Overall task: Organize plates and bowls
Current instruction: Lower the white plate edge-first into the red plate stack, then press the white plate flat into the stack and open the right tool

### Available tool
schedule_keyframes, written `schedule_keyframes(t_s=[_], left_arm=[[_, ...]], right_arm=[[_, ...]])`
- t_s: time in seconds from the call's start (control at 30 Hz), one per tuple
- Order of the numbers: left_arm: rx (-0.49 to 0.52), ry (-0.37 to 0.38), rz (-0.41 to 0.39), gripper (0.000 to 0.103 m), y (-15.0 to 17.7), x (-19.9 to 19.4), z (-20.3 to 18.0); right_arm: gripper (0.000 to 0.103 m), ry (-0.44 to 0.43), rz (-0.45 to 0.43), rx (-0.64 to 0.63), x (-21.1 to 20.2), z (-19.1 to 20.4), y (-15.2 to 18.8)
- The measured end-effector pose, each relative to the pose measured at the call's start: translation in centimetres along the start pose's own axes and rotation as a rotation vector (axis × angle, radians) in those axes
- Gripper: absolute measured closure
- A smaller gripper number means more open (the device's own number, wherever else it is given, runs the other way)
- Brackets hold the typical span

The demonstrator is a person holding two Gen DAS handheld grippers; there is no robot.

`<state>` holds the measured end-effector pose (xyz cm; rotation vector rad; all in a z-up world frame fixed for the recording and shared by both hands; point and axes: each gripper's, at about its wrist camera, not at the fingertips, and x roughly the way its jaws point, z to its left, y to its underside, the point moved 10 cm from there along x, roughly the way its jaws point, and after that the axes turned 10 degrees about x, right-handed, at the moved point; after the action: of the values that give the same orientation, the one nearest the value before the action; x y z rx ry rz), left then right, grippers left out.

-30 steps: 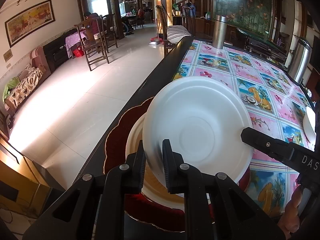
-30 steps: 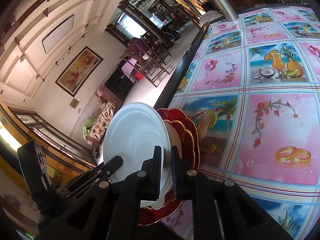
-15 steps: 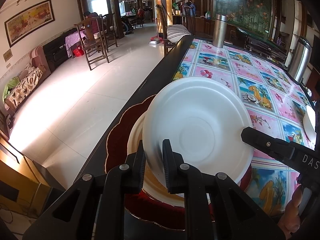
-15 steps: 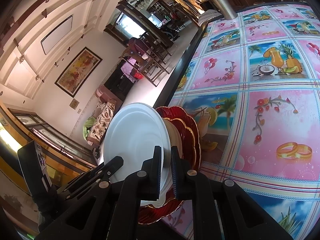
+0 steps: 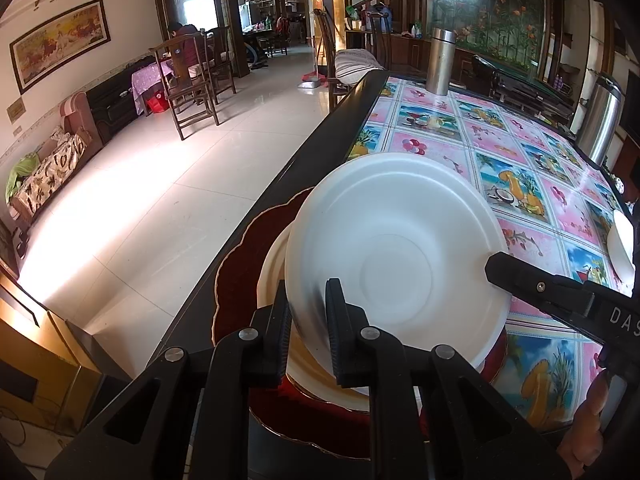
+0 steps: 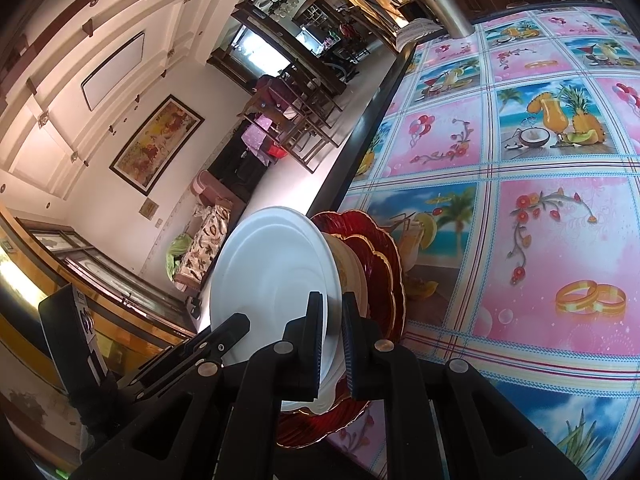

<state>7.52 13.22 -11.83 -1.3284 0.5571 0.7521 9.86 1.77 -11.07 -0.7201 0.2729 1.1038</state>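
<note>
My left tongs (image 5: pixel 307 320) are clamped on the near rim of the white bowl (image 5: pixel 394 256), and my right tongs (image 6: pixel 332 340) pinch the same bowl's (image 6: pixel 272 280) rim from the other side, so I hold it with both. The bowl is tilted, its underside with the round foot ring turned toward my left camera. It hangs just over a cream plate (image 5: pixel 272 264) that lies on a dark red scalloped plate (image 5: pixel 240 280) with a gold edge, at the near left edge of the bench (image 5: pixel 520 152). The bench wears a pink and blue picture cloth. A steel flask (image 5: pixel 440 60) stands at its far end, and a second steel vessel (image 5: pixel 600 120) at its far right edge.
</note>
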Motion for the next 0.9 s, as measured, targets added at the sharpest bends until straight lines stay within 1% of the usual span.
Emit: schedule_keyframes(t_s=[0.9], left_arm=[[0.015,-0.002,0.016,0.087,0.45,0.8,0.17]], right_arm=[[0.091,-0.01,0.006,0.028,0.21,-0.48,0.08]])
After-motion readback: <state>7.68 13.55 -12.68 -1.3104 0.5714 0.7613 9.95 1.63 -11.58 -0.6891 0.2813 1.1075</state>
